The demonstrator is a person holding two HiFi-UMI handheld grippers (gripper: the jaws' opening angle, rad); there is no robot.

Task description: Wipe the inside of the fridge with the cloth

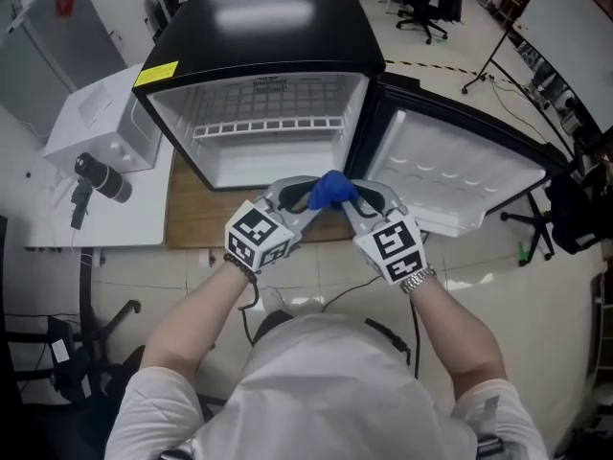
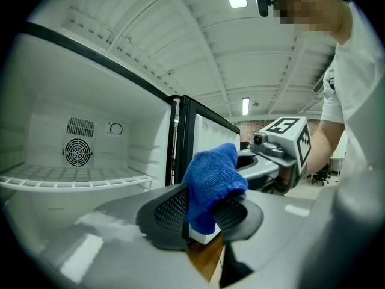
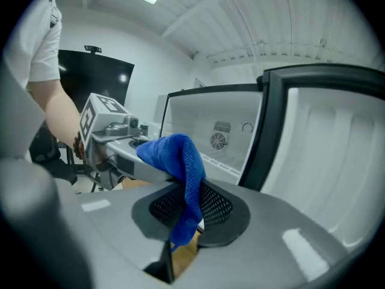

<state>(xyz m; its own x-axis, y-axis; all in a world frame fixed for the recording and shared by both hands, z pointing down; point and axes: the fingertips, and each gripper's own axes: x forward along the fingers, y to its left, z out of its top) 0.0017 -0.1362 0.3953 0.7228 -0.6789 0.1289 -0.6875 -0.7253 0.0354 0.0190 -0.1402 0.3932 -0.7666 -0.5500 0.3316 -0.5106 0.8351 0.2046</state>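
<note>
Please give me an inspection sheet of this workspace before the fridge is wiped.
Surface: wooden board under fridge, on tiled floor.
Job's things: fridge open, wire shelf inside; blue cloth held outside, before it.
Clutter: white box with black camera-like device at left.
Grippers: right gripper pinches cloth; left gripper has cloth between fingers, grip unclear.
Cables: thin black cable below left gripper.
Surroundings: office chair, tripod.

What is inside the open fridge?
Inside the fridge there is one white wire shelf with nothing on it, and a round fan grille at the back. Its floor looks bare, but the cloth covers part of the front edge.
</note>
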